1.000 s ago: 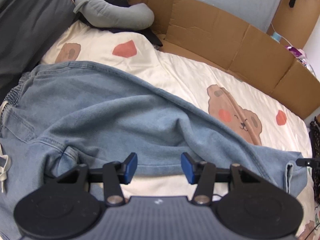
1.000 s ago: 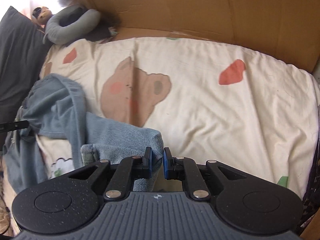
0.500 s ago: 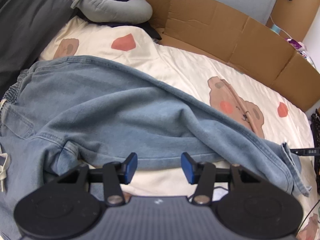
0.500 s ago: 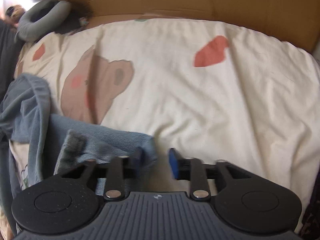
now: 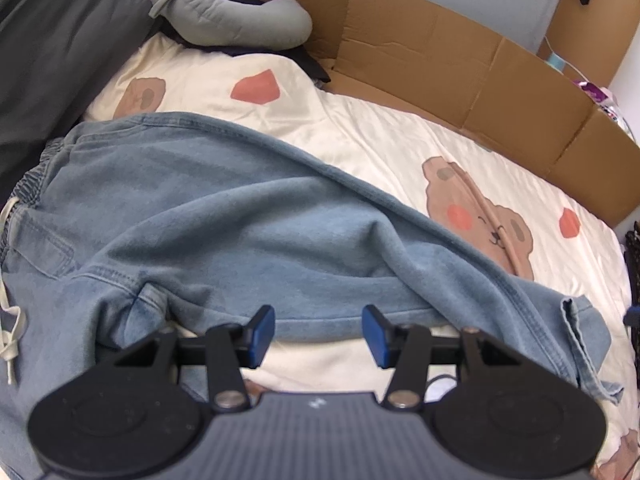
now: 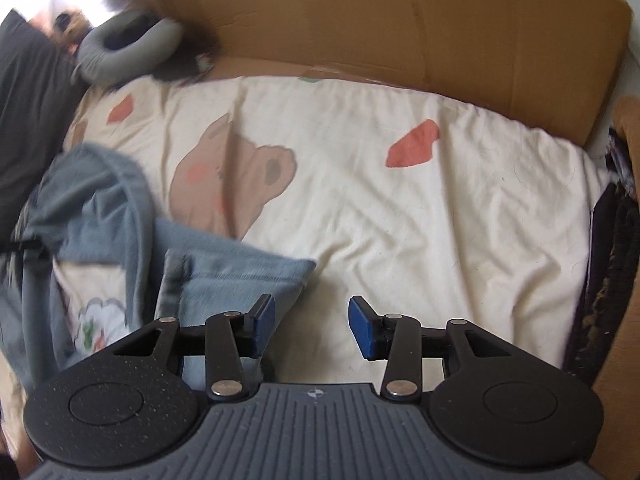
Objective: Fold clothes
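Note:
Light blue jeans (image 5: 240, 220) lie spread across a cream bear-print bedsheet (image 5: 380, 148), waistband at the left, one leg running to the lower right. My left gripper (image 5: 319, 334) hovers open just above the jeans' near edge, with nothing between its pads. In the right wrist view the end of the trouser leg (image 6: 236, 276) lies flat on the sheet, partly under the left finger. My right gripper (image 6: 311, 328) is to the right of that hem; its jaws are opening and only bare sheet shows between them.
Flattened cardboard (image 5: 460, 68) lines the far side of the bed. A grey curved pillow (image 5: 224, 20) and a dark grey cushion (image 5: 52, 40) sit at the head end. Dark clutter (image 6: 616, 260) borders the sheet's right edge. A white drawstring (image 5: 10, 320) hangs from the waistband.
My right gripper was shut on the trouser leg's hem; it has let go, opened and drawn away to the right. The leg end now rests on the sheet. The left gripper stayed put.

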Demonstrator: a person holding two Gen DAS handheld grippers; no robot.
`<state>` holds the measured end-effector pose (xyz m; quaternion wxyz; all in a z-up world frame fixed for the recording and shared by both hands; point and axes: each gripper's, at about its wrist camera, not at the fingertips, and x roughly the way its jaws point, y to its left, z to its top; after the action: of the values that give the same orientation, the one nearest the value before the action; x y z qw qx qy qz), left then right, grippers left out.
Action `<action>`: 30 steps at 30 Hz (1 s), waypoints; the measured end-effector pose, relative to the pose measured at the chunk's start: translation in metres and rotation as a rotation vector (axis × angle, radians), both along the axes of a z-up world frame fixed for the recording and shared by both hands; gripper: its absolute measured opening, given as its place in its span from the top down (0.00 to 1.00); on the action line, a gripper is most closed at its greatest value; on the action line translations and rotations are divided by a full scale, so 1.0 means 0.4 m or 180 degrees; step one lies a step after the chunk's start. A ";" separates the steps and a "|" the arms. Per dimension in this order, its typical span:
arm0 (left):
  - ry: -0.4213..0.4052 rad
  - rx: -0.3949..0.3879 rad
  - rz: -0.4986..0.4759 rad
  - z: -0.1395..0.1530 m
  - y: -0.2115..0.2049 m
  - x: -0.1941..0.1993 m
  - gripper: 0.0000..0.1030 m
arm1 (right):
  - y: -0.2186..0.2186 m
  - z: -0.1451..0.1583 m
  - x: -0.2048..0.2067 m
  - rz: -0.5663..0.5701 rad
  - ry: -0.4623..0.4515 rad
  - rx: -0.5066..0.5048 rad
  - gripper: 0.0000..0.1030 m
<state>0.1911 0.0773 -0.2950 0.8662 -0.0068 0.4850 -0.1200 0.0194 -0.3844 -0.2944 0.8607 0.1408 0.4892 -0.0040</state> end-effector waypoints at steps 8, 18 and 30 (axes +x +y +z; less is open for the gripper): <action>0.0003 -0.0001 -0.0025 -0.003 -0.003 0.001 0.50 | 0.115 0.016 -0.037 0.0540 0.0047 0.0039 0.53; 0.0013 -0.0004 -0.0046 -0.006 -0.010 -0.002 0.50 | 0.253 -0.007 -0.008 0.0956 0.0041 0.0200 0.53; 0.0019 0.0005 0.0028 -0.015 0.009 0.006 0.50 | 0.239 -0.013 0.019 0.0934 0.0033 -0.0117 0.96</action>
<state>0.1935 0.0808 -0.3008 0.8653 -0.0087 0.4877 -0.1158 0.0272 -0.2890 -0.2997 0.8519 0.0520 0.5088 0.1122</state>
